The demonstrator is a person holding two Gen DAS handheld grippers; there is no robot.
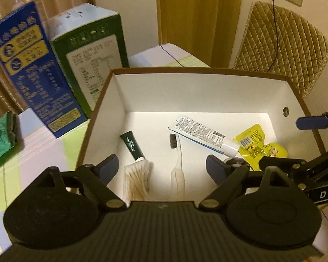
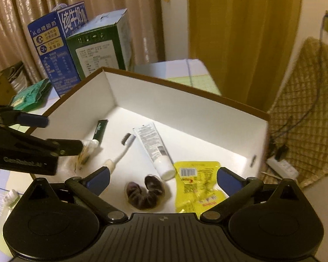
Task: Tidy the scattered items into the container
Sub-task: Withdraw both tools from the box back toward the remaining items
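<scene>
The left gripper hangs over the near edge of the box. Its blue fingers are spread wide and hold nothing. Right below them, between the two fingers, lie a bundle of cotton swabs and a toothbrush. A little green tube lies just past the swabs, touching them.

The right gripper is over the box too, with its fingers wide apart and empty. Between them, on the white box floor, sits a dark hair scrunchie. A yellow packet lies just beside it, near the right finger. A bit farther in lies a big white tube, with its cap end close to the scrunchie and packet.

Everything named so far is inside the box, and none of it touches a finger.

Behind the box on the worktop stand a blue carton and a green carton, side by side. A green pouch lies to the left.
</scene>
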